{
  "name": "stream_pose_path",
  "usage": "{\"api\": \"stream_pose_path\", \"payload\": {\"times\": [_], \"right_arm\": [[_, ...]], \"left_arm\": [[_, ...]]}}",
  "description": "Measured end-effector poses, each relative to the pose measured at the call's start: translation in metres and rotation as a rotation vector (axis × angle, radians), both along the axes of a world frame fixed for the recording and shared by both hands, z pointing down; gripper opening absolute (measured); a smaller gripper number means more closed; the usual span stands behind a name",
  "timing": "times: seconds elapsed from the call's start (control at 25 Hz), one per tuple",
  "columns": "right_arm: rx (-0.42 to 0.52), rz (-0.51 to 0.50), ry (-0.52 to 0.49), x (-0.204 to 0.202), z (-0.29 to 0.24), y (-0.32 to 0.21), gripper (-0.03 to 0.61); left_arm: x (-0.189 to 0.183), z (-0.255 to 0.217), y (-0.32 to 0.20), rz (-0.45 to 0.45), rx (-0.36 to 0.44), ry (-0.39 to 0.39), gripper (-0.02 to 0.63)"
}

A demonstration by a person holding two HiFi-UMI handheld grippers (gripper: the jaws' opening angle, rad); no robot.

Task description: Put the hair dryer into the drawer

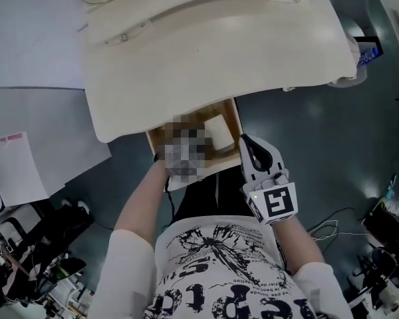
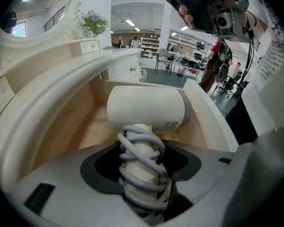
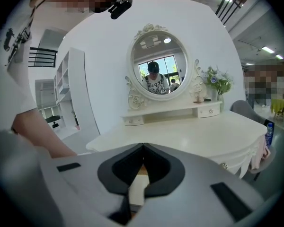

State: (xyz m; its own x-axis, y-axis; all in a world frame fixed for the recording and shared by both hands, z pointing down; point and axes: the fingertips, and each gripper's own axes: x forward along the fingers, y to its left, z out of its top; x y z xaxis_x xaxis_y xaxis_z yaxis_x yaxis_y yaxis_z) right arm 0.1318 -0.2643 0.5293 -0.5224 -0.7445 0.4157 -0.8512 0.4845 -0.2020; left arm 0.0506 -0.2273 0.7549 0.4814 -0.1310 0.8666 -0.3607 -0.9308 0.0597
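The white hair dryer (image 2: 146, 109) lies with its barrel inside the open wooden drawer (image 2: 204, 115), its handle wrapped in a grey cord (image 2: 141, 171). My left gripper (image 2: 143, 168) is shut on that wrapped handle. In the head view the dryer (image 1: 219, 131) shows in the drawer (image 1: 237, 117) under the white dressing table (image 1: 213, 52); a mosaic patch hides most of the left gripper there. My right gripper (image 1: 247, 145) hovers just right of the drawer's front corner, jaws shut on nothing (image 3: 143, 149).
An oval mirror (image 3: 156, 67) and a flower vase (image 3: 217, 82) stand at the back of the tabletop (image 3: 194, 134). A blue item (image 1: 367, 52) sits off the table's right end. Cables (image 1: 326, 228) and equipment lie on the dark floor; white sheets (image 1: 16, 165) at left.
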Motion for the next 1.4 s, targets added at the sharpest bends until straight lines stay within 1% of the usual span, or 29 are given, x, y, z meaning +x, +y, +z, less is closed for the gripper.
{"api": "stream_pose_path", "payload": {"times": [0.16,0.32,0.4,0.68,0.8,0.92,1.04,1.08,1.12,1.2,1.24,1.32,1.4], "right_arm": [[0.001,0.005,-0.006,0.000,0.005,-0.002,0.017],[-0.009,-0.005,0.004,0.000,0.009,-0.004,0.017],[-0.017,-0.009,0.007,0.003,0.010,-0.004,0.017],[-0.034,-0.015,0.007,0.010,0.017,-0.007,0.017],[-0.042,-0.010,0.004,0.009,0.017,-0.005,0.017],[-0.030,-0.017,0.001,0.006,0.011,-0.002,0.017],[-0.006,-0.032,0.003,0.003,0.004,-0.007,0.017],[0.001,-0.038,0.005,0.002,0.001,-0.008,0.017],[0.009,-0.043,0.007,0.001,-0.002,-0.009,0.017],[0.028,-0.048,0.007,0.000,-0.010,-0.010,0.017],[0.037,-0.049,0.006,0.000,-0.015,-0.010,0.017],[0.057,-0.045,0.002,0.000,-0.025,-0.010,0.017],[0.080,-0.049,0.001,-0.001,-0.036,-0.010,0.017]], "left_arm": [[0.000,0.019,0.007,0.047,-0.028,-0.042,0.252],[-0.001,0.033,0.014,0.070,-0.037,-0.070,0.253],[0.001,0.036,0.015,0.069,-0.040,-0.072,0.253],[0.004,0.038,0.011,-0.010,-0.057,-0.050,0.255],[0.002,0.032,0.010,-0.059,-0.060,-0.022,0.273],[0.005,0.013,0.010,-0.059,0.005,0.002,0.276],[0.014,-0.021,-0.002,-0.083,0.094,0.084,0.274],[0.016,-0.035,-0.006,-0.100,0.125,0.116,0.263],[0.017,-0.050,-0.012,-0.123,0.160,0.144,0.224],[0.015,-0.081,-0.023,-0.182,0.239,0.194,0.120],[0.014,-0.096,-0.028,-0.213,0.273,0.217,0.081],[0.010,-0.125,-0.037,-0.271,0.329,0.263,0.046],[0.006,-0.152,-0.043,-0.328,0.376,0.309,0.029]]}}
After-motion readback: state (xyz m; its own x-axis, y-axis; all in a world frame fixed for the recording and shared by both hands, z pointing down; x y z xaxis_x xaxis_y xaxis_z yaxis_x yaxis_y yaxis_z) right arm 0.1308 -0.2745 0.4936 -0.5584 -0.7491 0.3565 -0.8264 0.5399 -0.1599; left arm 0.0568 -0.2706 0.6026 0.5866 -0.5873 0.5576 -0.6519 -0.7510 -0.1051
